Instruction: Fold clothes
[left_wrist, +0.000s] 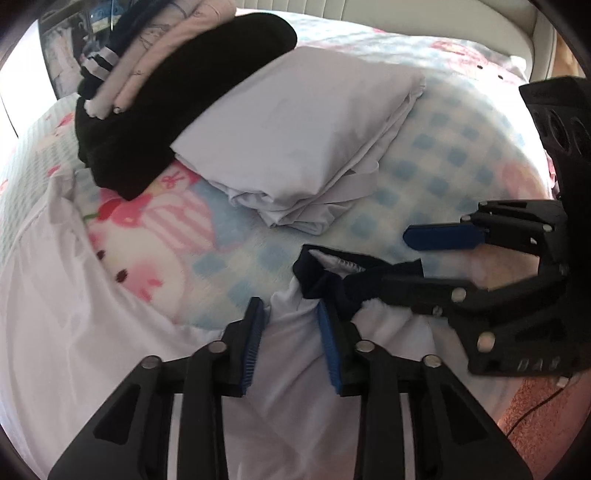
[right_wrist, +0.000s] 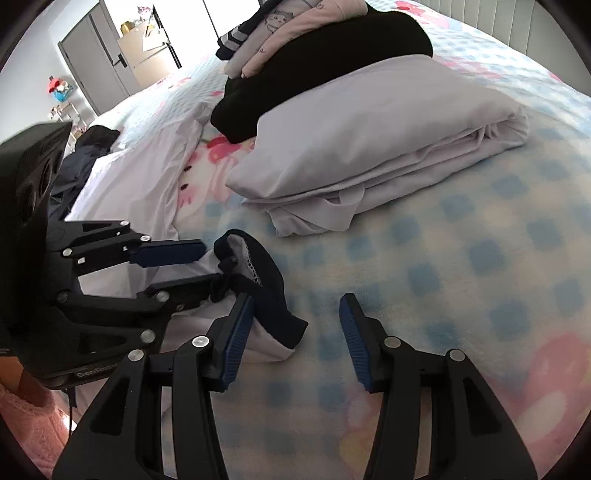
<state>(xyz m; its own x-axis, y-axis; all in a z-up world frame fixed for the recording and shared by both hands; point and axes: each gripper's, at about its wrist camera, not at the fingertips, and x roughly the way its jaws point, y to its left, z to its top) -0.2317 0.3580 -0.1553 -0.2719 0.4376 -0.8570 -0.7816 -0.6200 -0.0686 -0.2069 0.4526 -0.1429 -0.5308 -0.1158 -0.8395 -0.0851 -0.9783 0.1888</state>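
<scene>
Blue-padded fingers of the left tool (left_wrist: 290, 317) stand narrowly apart with a bunched fold of the white garment (left_wrist: 288, 354) between them; whether the pads actually press it I cannot tell. Beside it, the right tool (right_wrist: 295, 325) is well open over the checked bedspread (right_wrist: 461, 266), its left pad against the garment's dark navy collar (right_wrist: 273, 295), gripping nothing. That garment lies at the bed's near edge. Further in sits a folded pale lilac cloth (left_wrist: 303, 140), and behind it a black folded piece (left_wrist: 177, 110) carrying a stack of small clothes (left_wrist: 147, 48).
</scene>
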